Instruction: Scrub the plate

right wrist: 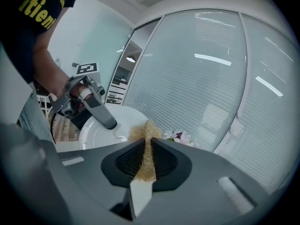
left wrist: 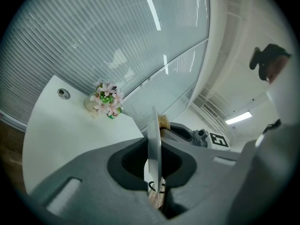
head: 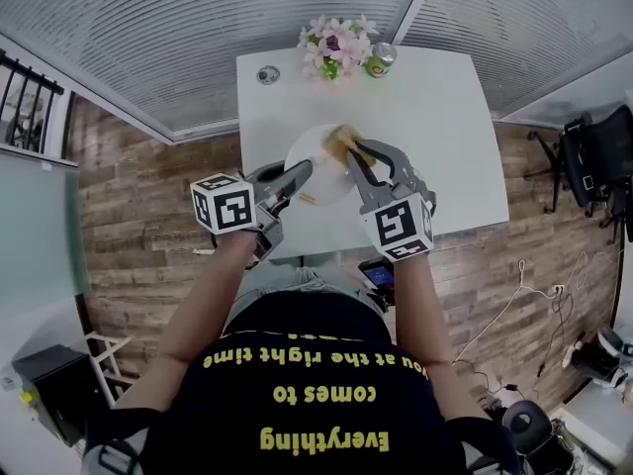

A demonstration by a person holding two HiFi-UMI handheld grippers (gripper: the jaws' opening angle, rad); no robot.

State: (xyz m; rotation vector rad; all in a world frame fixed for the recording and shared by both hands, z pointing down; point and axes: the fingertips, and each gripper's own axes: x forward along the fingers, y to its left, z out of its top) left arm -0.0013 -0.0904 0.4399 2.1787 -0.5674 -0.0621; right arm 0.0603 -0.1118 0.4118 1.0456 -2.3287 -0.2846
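A white plate (head: 315, 149) is held tilted above the white table (head: 445, 146). My left gripper (head: 302, 174) is shut on its near-left rim; in the left gripper view the plate (left wrist: 153, 139) shows edge-on between the jaws. My right gripper (head: 348, 148) is shut on a tan fibrous scrub pad (head: 341, 139), which rests against the plate's far right part. In the right gripper view the scrub pad (right wrist: 146, 149) sticks out between the jaws, with the plate (right wrist: 101, 132) and the left gripper (right wrist: 110, 124) beyond it.
A pot of pink flowers (head: 336, 46) and a green can (head: 380, 60) stand at the table's far edge. A small round fitting (head: 268, 73) sits at the far left of the table. Glass walls with blinds surround the table. A black chair (head: 593, 166) is at right.
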